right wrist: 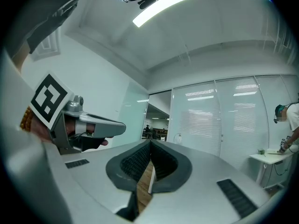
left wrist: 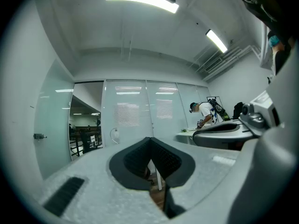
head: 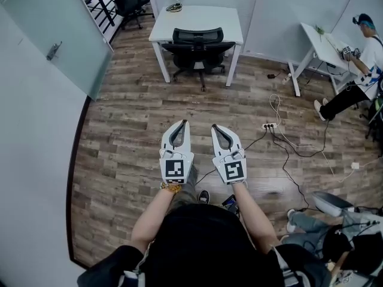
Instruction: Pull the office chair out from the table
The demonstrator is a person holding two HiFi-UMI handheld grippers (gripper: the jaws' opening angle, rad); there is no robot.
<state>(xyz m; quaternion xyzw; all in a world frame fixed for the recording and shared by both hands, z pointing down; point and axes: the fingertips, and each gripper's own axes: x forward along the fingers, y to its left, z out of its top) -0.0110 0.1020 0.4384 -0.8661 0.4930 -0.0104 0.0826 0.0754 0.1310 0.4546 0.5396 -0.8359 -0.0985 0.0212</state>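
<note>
Head view: two grippers are held level, side by side, over a wood-plank floor (head: 149,106). The left gripper (head: 184,123) and right gripper (head: 215,127) both have their jaws closed and hold nothing. One black office chair (head: 198,45) stands well ahead, tucked under one white table (head: 200,17). Its backrest faces the camera and its seat points in under the tabletop. The backrest's long axis runs left to right, along the table's near edge. The chair sits between the table legs. The floor between grippers and chair is open. A glass door (head: 57,40) borders the left. A power strip (head: 269,125) with trailing cables lies to the right. A second desk (head: 320,45) stands far right, where a seated person (head: 365,64) works. A second chair (head: 128,3) stands top left.

Left gripper view: the dark pads meet at the tip, with nothing between them. A pale upright, possibly a table leg, shows behind the gap.

Right gripper view: the pads are also pressed together and empty. The left gripper shows at the left.
</note>
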